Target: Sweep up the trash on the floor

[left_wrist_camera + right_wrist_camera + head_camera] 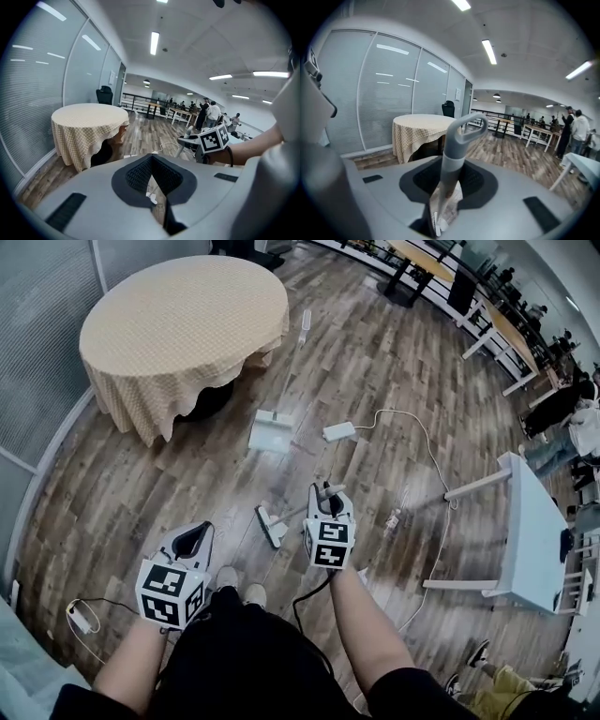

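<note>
My right gripper (328,505) is shut on the grey handle (457,145) of a small broom. In the right gripper view the handle stands up between the jaws and ends in a loop. The broom's white head (271,527) rests on the wood floor just left of that gripper. A white dustpan (270,432) with a long upright handle stands farther ahead, near the round table. A small pale piece of litter (394,518) lies on the floor to the right of the broom. My left gripper (197,535) hangs low at the left, shut, with nothing in it (154,187).
A round table (183,320) with a checked cloth stands ahead left, by a glass wall. A white power strip (339,431) trails its cable across the floor. A white table (534,531) stands at the right, with people and desks beyond. A charger (82,617) lies near my left foot.
</note>
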The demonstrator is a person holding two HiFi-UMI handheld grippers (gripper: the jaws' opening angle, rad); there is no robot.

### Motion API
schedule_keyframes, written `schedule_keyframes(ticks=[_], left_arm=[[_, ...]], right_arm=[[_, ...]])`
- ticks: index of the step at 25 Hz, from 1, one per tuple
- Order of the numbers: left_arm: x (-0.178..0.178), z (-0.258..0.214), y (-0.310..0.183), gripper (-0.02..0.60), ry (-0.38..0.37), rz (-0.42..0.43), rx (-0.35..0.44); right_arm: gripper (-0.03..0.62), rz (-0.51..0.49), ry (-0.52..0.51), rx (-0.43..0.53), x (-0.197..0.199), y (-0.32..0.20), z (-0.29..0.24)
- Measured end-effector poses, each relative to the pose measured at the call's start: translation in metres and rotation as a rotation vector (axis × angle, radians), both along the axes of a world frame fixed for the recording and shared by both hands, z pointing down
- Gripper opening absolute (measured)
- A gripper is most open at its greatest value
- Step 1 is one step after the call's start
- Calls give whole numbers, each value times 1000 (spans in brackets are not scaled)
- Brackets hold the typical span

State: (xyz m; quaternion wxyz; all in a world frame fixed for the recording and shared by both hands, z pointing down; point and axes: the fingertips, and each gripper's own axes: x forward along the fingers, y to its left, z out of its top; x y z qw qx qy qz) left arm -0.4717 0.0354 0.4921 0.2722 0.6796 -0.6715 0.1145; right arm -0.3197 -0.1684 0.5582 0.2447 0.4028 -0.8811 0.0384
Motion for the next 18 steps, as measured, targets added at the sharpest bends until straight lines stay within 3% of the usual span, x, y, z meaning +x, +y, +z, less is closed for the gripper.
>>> schedule_keyframes(ticks=[12,18], left_arm=[[48,18,-43,-6,7,204,-54],[79,15,-65,-6,-16,277,-58]], right_arm=[[101,201,27,76,94,-44,-3],[103,325,33,94,163,-70,-7]])
